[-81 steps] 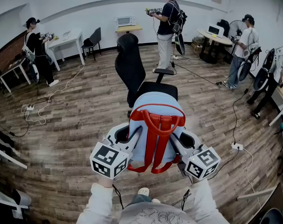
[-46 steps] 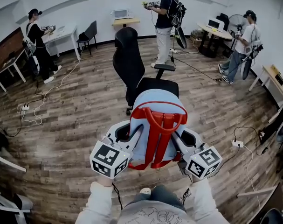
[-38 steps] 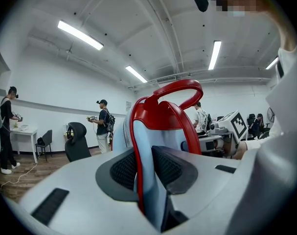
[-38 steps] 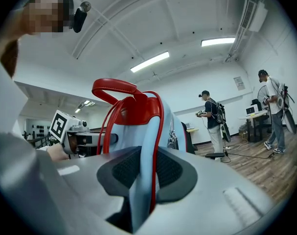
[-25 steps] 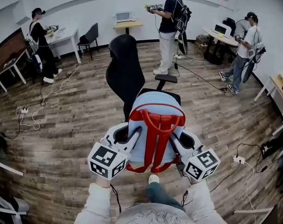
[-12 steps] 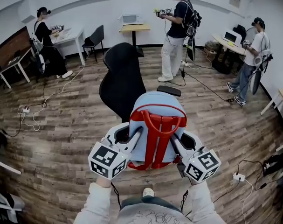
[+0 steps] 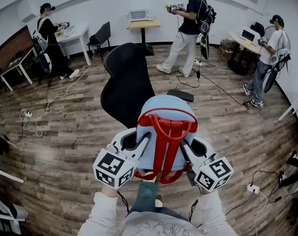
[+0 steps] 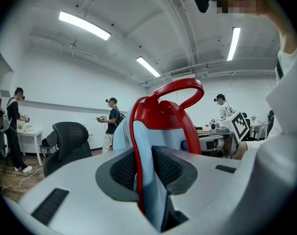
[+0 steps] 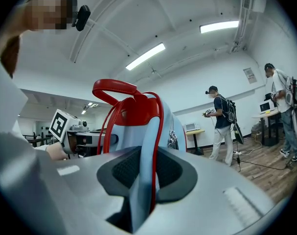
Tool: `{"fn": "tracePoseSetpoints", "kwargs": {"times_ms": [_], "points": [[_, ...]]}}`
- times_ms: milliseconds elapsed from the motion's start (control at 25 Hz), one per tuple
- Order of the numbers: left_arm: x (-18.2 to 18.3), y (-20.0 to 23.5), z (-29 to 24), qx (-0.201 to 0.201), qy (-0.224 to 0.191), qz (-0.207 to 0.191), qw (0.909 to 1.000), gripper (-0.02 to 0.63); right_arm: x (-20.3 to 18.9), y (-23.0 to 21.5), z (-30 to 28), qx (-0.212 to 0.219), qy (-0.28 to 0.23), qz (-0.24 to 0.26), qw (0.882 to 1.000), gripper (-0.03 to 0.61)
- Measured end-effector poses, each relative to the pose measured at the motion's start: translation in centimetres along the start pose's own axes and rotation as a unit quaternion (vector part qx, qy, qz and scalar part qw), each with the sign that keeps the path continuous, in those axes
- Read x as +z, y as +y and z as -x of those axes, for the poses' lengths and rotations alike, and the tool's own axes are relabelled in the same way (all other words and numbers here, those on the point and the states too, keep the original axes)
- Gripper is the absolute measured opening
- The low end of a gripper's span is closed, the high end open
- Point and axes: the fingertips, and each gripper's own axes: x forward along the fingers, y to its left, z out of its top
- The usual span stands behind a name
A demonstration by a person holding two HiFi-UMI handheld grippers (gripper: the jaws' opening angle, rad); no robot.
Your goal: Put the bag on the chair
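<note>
Head view: left gripper (image 7: 139, 145) and right gripper (image 7: 190, 149) each pinch a bag (image 7: 166, 108) strap, carrying it upright; chair (image 7: 126, 82) sits just beyond the jaws.

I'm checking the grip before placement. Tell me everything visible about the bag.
The bag is light blue fabric with red shoulder straps, trim and top loop handle. It is upright in the air, straps facing the person, clamped at each side by the left gripper and the right gripper. The black chair stands just beyond, not yet bearing it.
</note>
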Motion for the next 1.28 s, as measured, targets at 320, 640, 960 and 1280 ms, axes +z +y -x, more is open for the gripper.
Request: {"fn": "tracePoseSetpoints", "kwargs": {"times_ms": [320, 640, 960, 1280], "points": [[-0.6, 4.4, -5.1, -0.009, 0.006, 0.008, 0.9999, 0.089, -0.4, -4.2, -4.8, -0.012, 0.01, -0.001, 1.0, 0.083], [0.3, 9.8, -11.3, -0.023, 0.003, 0.01, 0.9997, 0.089, 0.5, -9.4, -10.8, -0.032, 0.014, 0.001, 0.999, 0.083], [-0.2, 14.0, -17.1, -0.041, 0.016, 0.013, 0.9989, 0.089, 0.0, -14.3, -15.4, -0.05, 0.019, -0.013, 0.998, 0.083], [-0.8, 19.0, -22.8, -0.055, 0.038, 0.025, 0.9975, 0.089, -0.7, -19.1, -21.0, -0.062, 0.039, -0.028, 0.997, 0.083]]}}
